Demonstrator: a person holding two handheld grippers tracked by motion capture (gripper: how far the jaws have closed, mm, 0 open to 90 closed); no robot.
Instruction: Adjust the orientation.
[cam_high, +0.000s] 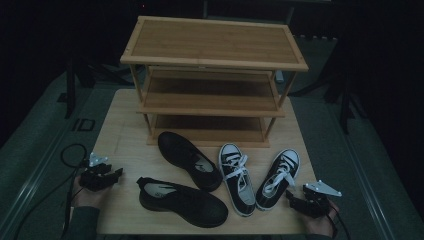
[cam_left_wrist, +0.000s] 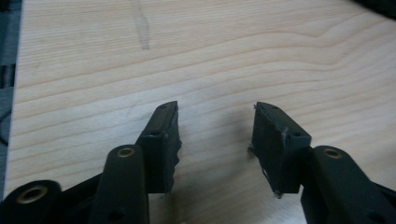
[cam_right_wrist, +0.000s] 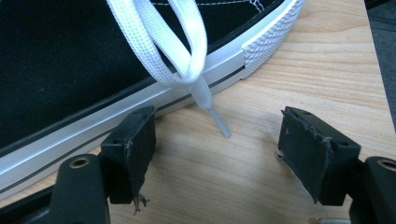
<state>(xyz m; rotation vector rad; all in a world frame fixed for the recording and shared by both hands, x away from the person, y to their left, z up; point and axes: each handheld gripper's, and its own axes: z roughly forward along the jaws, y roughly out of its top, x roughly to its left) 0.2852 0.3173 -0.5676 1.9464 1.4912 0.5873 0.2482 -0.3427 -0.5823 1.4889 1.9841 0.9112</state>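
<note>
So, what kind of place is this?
Probably a staged recording set, not a home: a small wooden table with a shoe rack, two pairs of shoes, and dark surroundings.

The rack (cam_high: 212, 80) stands at the table's (cam_high: 122, 125) far edge; before it lie two slip-ons (cam_high: 189, 160) left, two sneakers (cam_high: 260, 177) right; the right gripper (cam_high: 292, 198) sits just beside, perhaps touching, the right sneaker (cam_high: 278, 177).
</note>
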